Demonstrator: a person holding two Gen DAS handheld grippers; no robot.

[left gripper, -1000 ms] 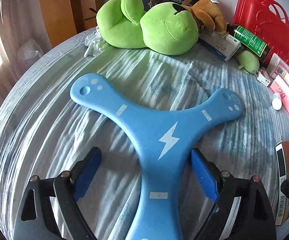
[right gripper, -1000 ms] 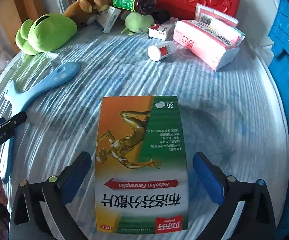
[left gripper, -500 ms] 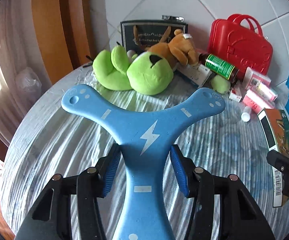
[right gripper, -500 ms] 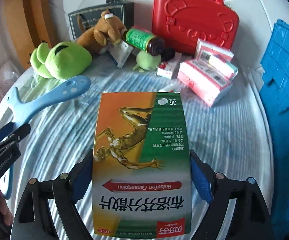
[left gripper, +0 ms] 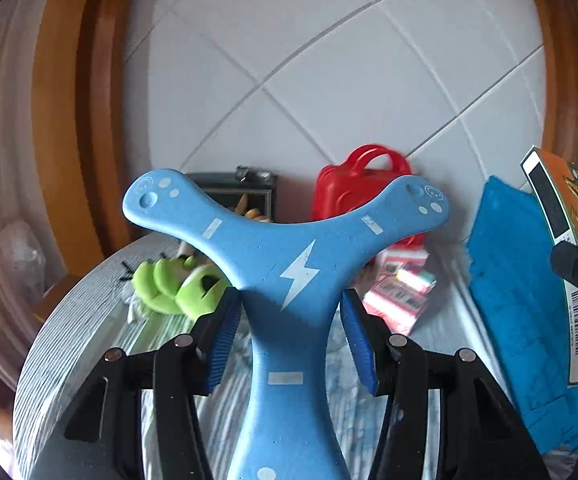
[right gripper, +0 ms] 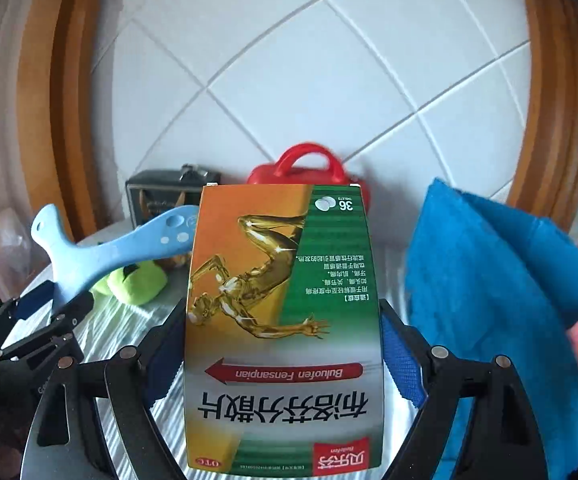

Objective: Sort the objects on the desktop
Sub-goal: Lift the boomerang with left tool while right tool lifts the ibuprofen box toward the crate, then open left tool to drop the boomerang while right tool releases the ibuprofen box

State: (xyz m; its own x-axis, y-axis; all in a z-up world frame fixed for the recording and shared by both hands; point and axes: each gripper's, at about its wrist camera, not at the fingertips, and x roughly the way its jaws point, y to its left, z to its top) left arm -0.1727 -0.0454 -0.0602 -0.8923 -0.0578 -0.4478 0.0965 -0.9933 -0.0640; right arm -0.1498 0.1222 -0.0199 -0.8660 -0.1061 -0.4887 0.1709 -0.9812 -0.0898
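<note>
Above the desk point(left gripper: 89, 320), in front of the red case point(left gripper: 363, 172), the left gripper point(left gripper: 289, 332) is clamping its jaws on the stem of the blue three-armed boomerang point(left gripper: 289, 248), whose stem is pointing back at the camera while two arms are spreading left and right. The right gripper point(right gripper: 285, 360) is squeezing its widely spread jaws on the medicine box point(right gripper: 285, 320), long axis running away toward the case, clear of the blue foam mat point(right gripper: 501, 280) on its right.

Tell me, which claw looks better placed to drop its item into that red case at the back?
Probably the right claw: the red case sits straight beyond its medicine box. The left claw holds the boomerang, with the case off right.
</note>
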